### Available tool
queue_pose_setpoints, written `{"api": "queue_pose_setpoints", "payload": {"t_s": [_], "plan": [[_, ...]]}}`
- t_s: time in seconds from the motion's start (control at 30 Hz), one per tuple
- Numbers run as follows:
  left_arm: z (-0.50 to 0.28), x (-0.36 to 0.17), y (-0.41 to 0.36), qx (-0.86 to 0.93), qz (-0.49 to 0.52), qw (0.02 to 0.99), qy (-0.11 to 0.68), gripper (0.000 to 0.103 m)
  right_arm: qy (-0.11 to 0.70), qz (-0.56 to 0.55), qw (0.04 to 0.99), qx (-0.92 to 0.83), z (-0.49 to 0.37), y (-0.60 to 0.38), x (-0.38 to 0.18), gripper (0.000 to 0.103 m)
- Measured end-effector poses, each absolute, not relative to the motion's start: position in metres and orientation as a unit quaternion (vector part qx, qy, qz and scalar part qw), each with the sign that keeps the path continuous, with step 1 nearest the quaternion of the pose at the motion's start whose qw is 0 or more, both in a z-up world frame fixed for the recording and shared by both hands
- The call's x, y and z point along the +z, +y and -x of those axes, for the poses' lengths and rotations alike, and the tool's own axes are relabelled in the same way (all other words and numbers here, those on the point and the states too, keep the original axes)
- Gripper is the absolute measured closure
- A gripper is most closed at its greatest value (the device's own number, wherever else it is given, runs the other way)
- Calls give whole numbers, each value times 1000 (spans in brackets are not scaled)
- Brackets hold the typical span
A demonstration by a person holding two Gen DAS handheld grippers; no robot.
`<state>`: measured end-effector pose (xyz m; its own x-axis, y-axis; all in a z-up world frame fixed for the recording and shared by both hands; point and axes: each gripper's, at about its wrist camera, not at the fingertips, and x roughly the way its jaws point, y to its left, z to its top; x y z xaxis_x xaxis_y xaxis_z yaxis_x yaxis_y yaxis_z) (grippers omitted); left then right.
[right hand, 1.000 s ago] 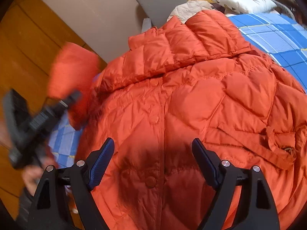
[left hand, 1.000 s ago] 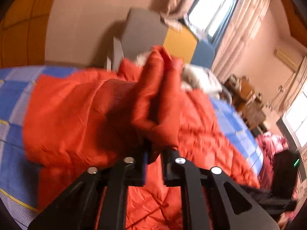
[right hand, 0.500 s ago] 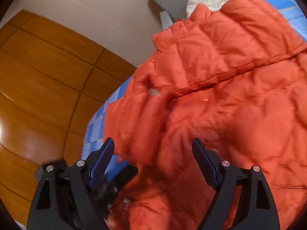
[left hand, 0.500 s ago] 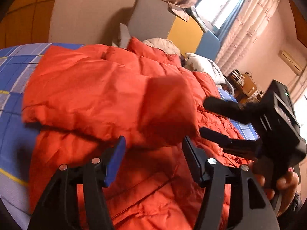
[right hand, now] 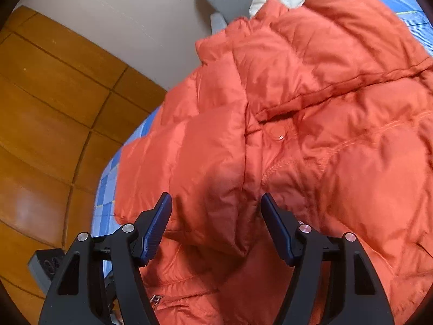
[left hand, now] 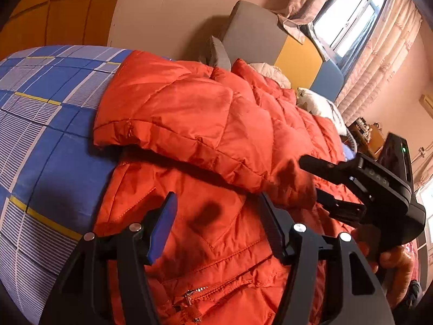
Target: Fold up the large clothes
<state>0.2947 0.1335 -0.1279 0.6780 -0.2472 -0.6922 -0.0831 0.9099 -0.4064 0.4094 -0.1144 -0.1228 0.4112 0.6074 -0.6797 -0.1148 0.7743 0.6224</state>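
Note:
An orange puffer jacket (left hand: 216, 140) lies spread on the bed, also in the right wrist view (right hand: 311, 113). Its sleeve (left hand: 176, 113) is folded across the body, cuff end (left hand: 292, 187) toward the middle. My left gripper (left hand: 216, 222) is open and empty just above the jacket's lower front, near a zip pocket (left hand: 205, 292). My right gripper (right hand: 216, 222) is open with its jaws on either side of the sleeve's cuff end (right hand: 216, 200), not closed on it; it also shows in the left wrist view (left hand: 314, 178).
The bed has a blue checked sheet (left hand: 40, 113). A grey, yellow and blue headboard (left hand: 270, 43) and pillows (left hand: 319, 105) lie beyond the jacket. A wooden wall panel (right hand: 54, 108) is on the left. Curtains and a window (left hand: 351, 19) are at far right.
My left gripper let go of the sleeve, opened and drew back as the sleeve dropped onto the jacket body. My right gripper moved in around the cuff end.

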Motion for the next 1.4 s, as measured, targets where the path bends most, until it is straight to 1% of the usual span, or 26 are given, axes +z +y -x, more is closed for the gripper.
{"api": "queue_pose_setpoints", "payload": {"t_s": [0.03,0.07,0.1,0.13,0.23,0.33,0.47,0.73,0.9,1.1,1.23,1.3,1.4], "plan": [[-296,-129,132,-42,207,891,401,42,493,-236,808,222,-410,-110,-121,78],[-296,-129,131,-39,205,891,404,42,484,-232,813,225,-410,-110,-116,83],[-297,-129,129,-37,201,891,406,41,467,-227,822,232,-407,-111,-105,91],[-298,-128,127,-38,196,892,405,41,452,-216,834,233,-405,-113,-94,93],[-302,-123,120,-31,179,897,403,40,412,-189,863,225,-402,-124,-63,93],[-305,-120,119,-33,192,897,398,39,384,-180,883,200,-407,-143,-44,93],[-320,-116,113,-30,192,897,396,39,368,-188,896,162,-423,-173,-36,93],[-355,-115,118,8,187,893,409,39,344,-163,921,85,-449,-212,-31,93],[-370,-118,127,34,184,890,416,39,360,-149,921,26,-467,-238,-46,93],[-369,-103,129,49,167,908,382,39,397,-165,903,-15,-485,-257,-87,93],[-385,-100,121,38,152,909,385,38,417,-160,894,-28,-490,-259,-103,93],[-403,-108,116,42,133,904,404,39,428,-156,890,-31,-491,-258,-110,93],[-424,-127,108,41,113,888,445,37,449,-149,880,-33,-498,-258,-122,93]]}}
